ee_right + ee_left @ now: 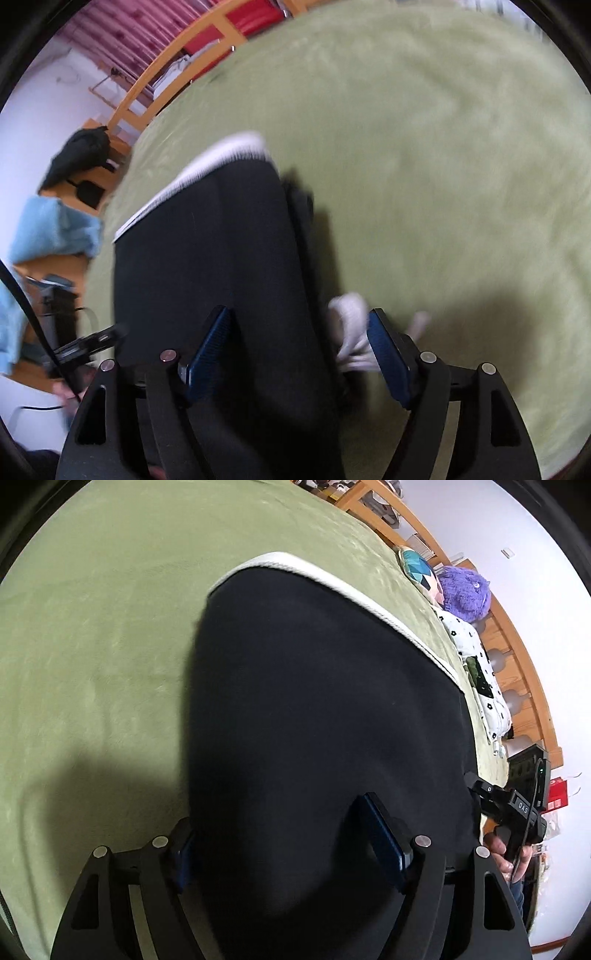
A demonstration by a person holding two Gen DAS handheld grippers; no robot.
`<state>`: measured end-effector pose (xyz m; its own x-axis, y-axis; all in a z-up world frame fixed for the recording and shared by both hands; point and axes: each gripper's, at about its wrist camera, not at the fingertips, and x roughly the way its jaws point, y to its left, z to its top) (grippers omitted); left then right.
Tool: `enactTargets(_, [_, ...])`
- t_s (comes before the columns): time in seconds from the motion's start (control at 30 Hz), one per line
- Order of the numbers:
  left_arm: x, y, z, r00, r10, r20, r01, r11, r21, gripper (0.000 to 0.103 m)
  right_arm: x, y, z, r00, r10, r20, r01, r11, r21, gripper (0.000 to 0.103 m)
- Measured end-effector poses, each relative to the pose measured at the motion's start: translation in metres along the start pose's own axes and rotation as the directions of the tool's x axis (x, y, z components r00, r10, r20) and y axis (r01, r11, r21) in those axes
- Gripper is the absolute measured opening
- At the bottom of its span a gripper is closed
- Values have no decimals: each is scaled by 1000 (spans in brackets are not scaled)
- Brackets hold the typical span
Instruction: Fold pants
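Lying flat on the green blanket [92, 664], the black pants [314, 701] show a white edge [332, 583] at the far end. Both the left gripper [284, 834] and right gripper [299, 350] are spread above the near edge, pinching nothing. Bare blanket stretches wide alongside.

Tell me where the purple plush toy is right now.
The purple plush toy shows only in the left wrist view, upper right, at the green bedspread's far edge against the wooden bed frame, beside a teal patterned cushion.
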<state>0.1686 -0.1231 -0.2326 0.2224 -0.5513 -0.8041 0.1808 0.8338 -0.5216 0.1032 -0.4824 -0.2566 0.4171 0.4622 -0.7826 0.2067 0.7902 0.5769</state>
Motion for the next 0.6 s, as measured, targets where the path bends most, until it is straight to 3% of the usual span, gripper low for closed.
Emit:
enactTargets(0.1, [0,-4,2,1000,16,9,-16,1000,-3,69,9,1,-1,1000,22,3,-22,1000,10,79])
enactTargets(0.2, [-7,-4,4,999,19,27,-18,1000,-24,43,13,16,-2,999,-33,17,33,998,-44,77])
enactTargets(0.27, [-18,-5,6,999,10,50,-9,1000,-15,25,9,21,-3,999,-43,31,45,997,-62,66])
enactTargets(0.37, [-36,-8,11,997,-34,70,34,999,2,20,-6,22,-6,998,-32,59,34,999,-41,47])
enactTargets(0.47, [-56,-16,19,994,-57,98,54,998,36,18,-17,41,-10,993,-81,91,87,994,-70,36])
enactTargets(0.53, [-74,-16,27,990,-55,126,49,997,55,17,-23,56,-9,990,-93,104,103,990,-95,31])
enactTargets(0.6, [-100,-11,36,986,-26,165,14,997,75,16,-24,75,-5,995,-60,84,69,993,-100,24])
